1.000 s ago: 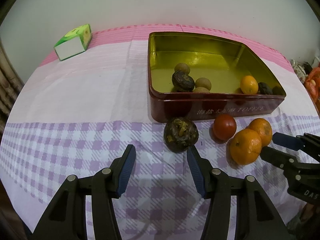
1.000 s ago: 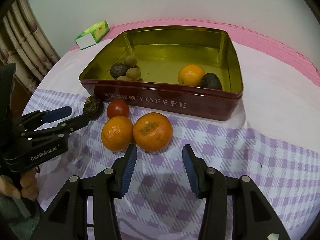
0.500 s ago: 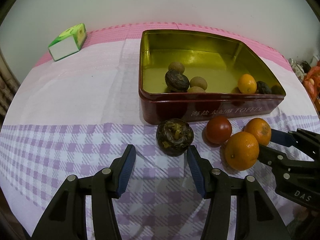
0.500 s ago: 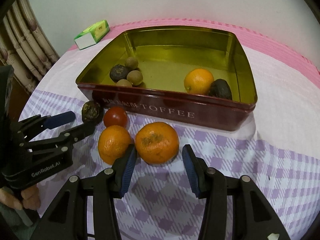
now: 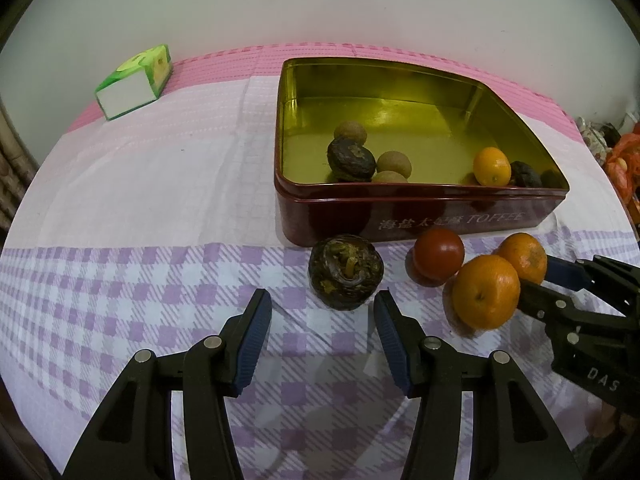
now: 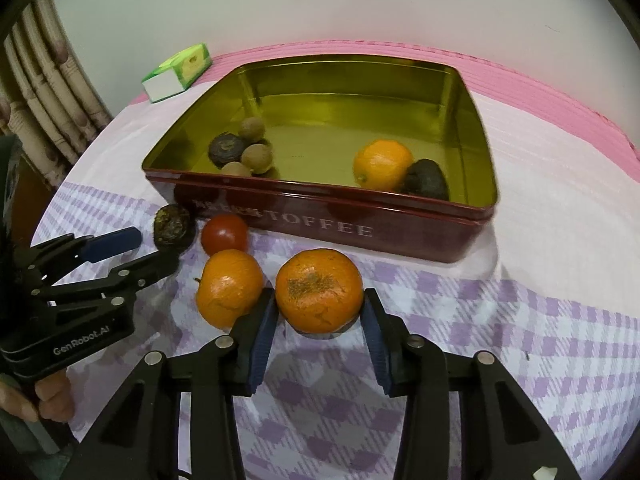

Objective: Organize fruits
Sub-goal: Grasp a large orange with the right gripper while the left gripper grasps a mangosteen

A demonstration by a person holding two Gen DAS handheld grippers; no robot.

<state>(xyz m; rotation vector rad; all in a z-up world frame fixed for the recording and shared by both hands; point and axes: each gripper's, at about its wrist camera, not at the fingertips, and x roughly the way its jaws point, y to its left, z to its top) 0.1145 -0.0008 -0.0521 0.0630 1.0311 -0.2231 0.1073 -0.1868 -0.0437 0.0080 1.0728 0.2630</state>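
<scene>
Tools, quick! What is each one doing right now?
Left tool: open, empty, just short of the dark wrinkled fruit.
Right tool: closing around the orange, not clearly gripping yet.

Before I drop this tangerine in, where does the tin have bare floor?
The tin has bare floor across its back half and in the middle, between the longans and the tangerine inside. Its front corners are crowded. The right gripper is closing around the outside tangerine.

Tin (image 6: pixel 320 224) front reads "TOFFEE"; left claw (image 6: pixel 132 252) body "GenRobot.AI"; right claw (image 5: pixel 536 284) body "DAS".
</scene>
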